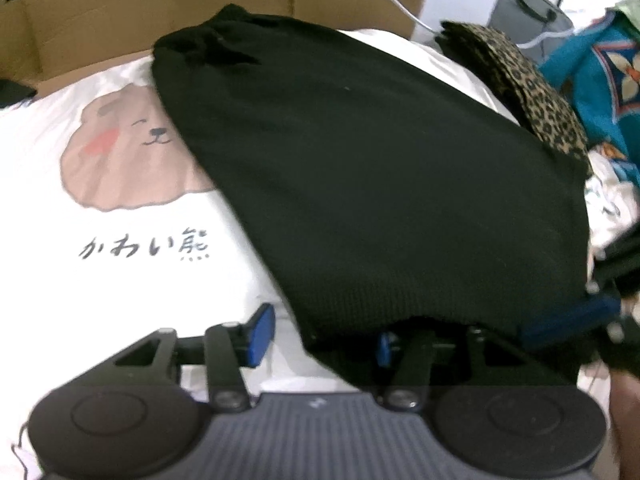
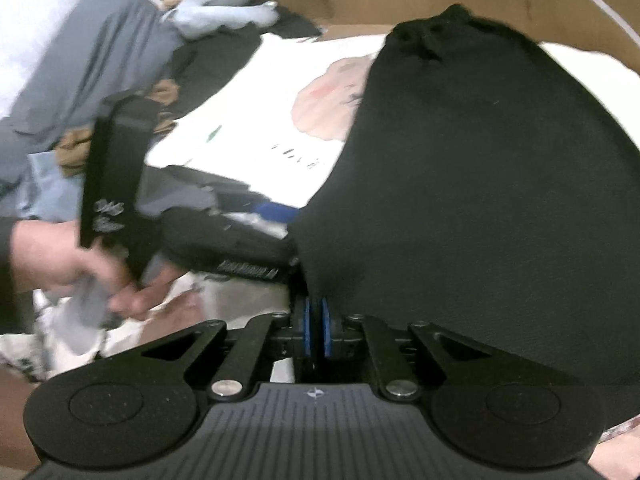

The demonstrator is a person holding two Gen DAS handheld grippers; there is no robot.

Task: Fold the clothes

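We saw the black garment (image 1: 360, 184) lying across the white bear-print shirt (image 1: 100, 208), its long axis running away from us, bunched end farthest. Our right gripper (image 2: 316, 330) pinched its near hem; our left gripper (image 1: 320, 336) stood half-open, hem draped over one finger.

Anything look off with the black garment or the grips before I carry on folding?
The black knit garment lies askew, slanting across the white bear-print sheet. Its far end is bunched and puckered. The right tongs pinch its near hem. The left tongs straddle the hem, jaws apart, not clearly gripping.
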